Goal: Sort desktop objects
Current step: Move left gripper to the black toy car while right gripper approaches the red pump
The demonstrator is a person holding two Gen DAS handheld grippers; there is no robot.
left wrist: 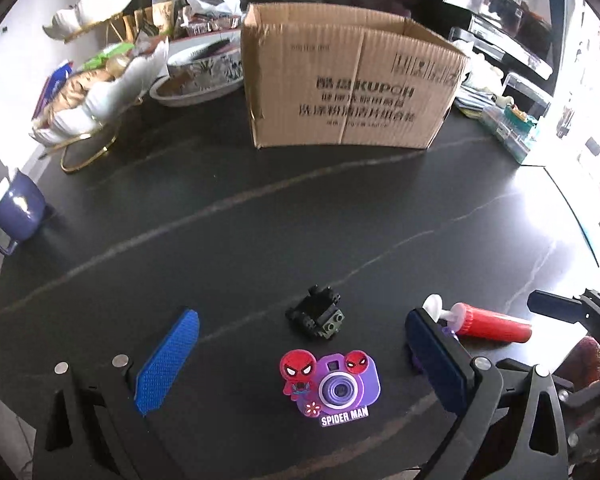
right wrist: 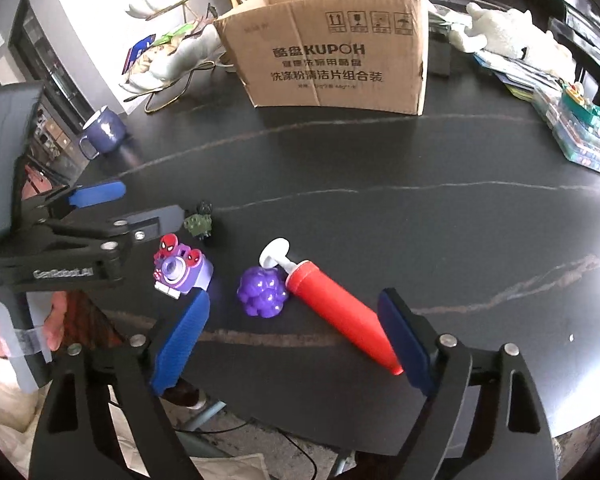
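Hovering with fingers spread and empty, the left gripper is lined up on the Spider-Man toy camera; the right gripper likewise brackets the red hand pump. Closing is called for next, the cardboard box waiting at 12 o'clock.

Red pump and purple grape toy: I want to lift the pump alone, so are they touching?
Cannot tell. In the right wrist view the red pump and the purple grape toy sit side by side with edges meeting, and no gap or contact shows plainly.

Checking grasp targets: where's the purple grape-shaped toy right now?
In the right wrist view, the purple grape-shaped toy lies on the dark table, touching the red hand pump, right of the purple Spider-Man toy camera.
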